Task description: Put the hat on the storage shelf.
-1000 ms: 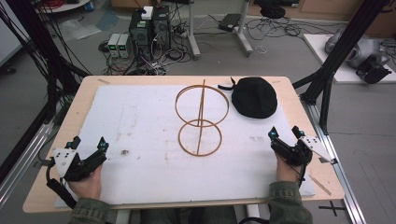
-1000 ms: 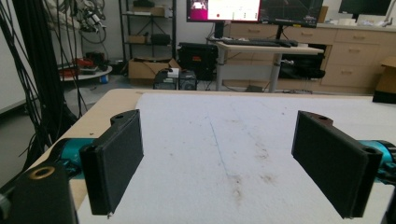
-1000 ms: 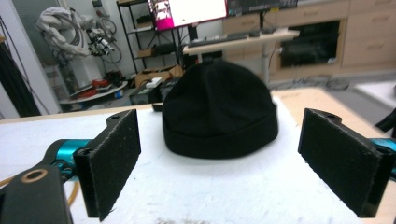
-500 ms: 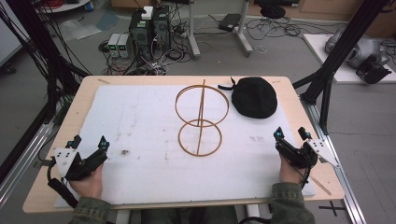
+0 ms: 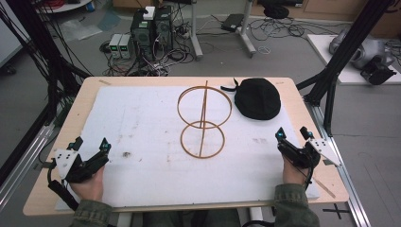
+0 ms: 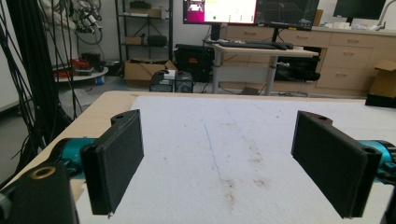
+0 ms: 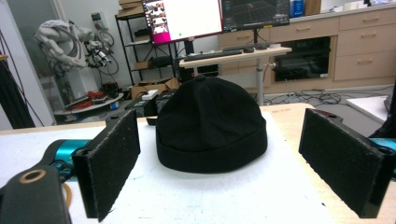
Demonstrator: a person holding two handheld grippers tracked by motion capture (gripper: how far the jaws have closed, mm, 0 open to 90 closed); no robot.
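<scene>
**My tongs wait by the hat**

The black hat (image 5: 257, 98) lies at the upper right of the white mat (image 5: 142, 123), beside the wire ring stand (image 5: 203, 120). My right tongs (image 5: 293, 135) gape wide, empty, facing it. My left tongs (image 5: 90, 143), lower left, gape wide too, holding nothing.

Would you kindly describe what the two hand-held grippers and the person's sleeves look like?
Each hand-held gripper, left and right, is black with two flat rectangular padded jaws, teal parts at the jaw bases and a grey three-cornered plate on top. A black cable trails from the left one. The sleeves are olive green.
</scene>
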